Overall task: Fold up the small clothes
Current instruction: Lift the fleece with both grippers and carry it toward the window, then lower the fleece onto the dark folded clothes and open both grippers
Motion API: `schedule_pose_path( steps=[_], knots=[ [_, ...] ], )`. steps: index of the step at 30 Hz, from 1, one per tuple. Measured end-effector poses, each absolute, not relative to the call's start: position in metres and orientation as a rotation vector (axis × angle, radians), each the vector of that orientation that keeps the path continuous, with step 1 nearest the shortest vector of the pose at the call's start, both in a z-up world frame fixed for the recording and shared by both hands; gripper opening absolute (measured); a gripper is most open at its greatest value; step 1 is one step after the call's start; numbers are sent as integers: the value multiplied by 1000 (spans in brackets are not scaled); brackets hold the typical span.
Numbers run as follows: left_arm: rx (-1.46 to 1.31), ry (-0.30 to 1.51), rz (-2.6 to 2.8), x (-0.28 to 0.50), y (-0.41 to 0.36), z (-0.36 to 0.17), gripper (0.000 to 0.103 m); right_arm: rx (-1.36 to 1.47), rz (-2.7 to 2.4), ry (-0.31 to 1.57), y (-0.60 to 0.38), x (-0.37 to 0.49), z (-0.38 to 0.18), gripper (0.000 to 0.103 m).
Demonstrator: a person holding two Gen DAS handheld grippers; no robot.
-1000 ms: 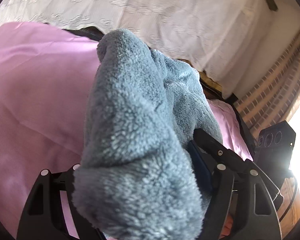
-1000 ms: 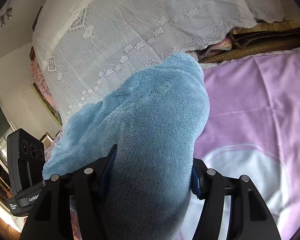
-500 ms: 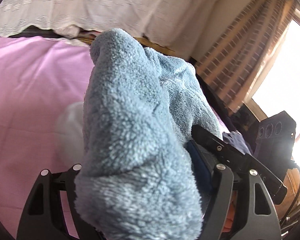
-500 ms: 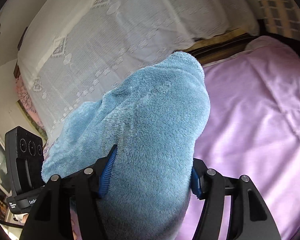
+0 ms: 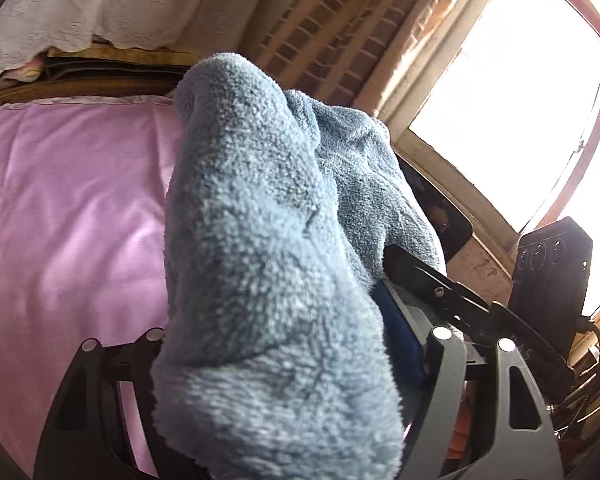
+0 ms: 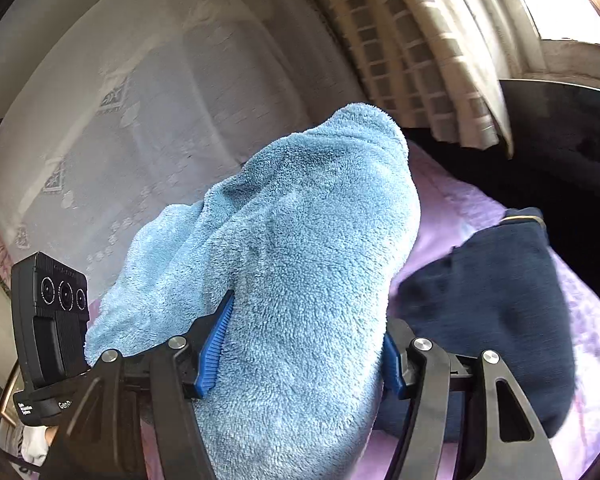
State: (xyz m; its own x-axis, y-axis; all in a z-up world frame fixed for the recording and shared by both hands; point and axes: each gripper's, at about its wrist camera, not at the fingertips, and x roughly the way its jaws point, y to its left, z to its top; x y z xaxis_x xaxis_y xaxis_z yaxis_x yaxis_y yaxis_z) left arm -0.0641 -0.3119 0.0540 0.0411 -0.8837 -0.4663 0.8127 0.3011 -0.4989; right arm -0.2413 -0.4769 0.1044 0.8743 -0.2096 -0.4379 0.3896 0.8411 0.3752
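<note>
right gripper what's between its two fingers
A thick bunch of the light blue fleece cloth fills the right gripper, pressed by both blue pads; the right wrist view shows it.

Two grippers, left [image 5: 284,344] and right [image 6: 300,344], with one blue fleece cloth [image 6: 300,248] between them. One navy garment [image 6: 496,312] lies on one pink sheet [image 5: 68,208]. One white lace cover [image 6: 112,112], one checked curtain [image 6: 420,40] and one window [image 5: 512,96] stand behind.

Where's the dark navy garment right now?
Right wrist view, lower right: the navy garment lies on the pink bedspread, right of the blue fleece.
</note>
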Motion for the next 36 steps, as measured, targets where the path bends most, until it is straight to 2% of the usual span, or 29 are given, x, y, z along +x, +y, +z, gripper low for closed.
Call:
schedule_pose_path(
  steps=[9,14,17,23,27,36],
  knots=[
    [-62,869,-1399,-92,-395,48,75,497,-459,387,-547,-297,102,63],
    [11,892,-1382,-100,-426,24,75,570,-480,420,-581,-299,74,64],
    [19,913,-1372,-95,-438,4,77,566,-498,445,-592,-294,53,70],
    [34,895,-1330,-88,-440,-9,93,643,-445,428,-606,-286,36,78],
    [10,905,-1322,-88,-433,-9,93,641,-455,427,-603,-287,38,79],
    [85,722,-1270,-104,-397,25,91,457,-595,424,-572,-294,74,79]
  ],
)
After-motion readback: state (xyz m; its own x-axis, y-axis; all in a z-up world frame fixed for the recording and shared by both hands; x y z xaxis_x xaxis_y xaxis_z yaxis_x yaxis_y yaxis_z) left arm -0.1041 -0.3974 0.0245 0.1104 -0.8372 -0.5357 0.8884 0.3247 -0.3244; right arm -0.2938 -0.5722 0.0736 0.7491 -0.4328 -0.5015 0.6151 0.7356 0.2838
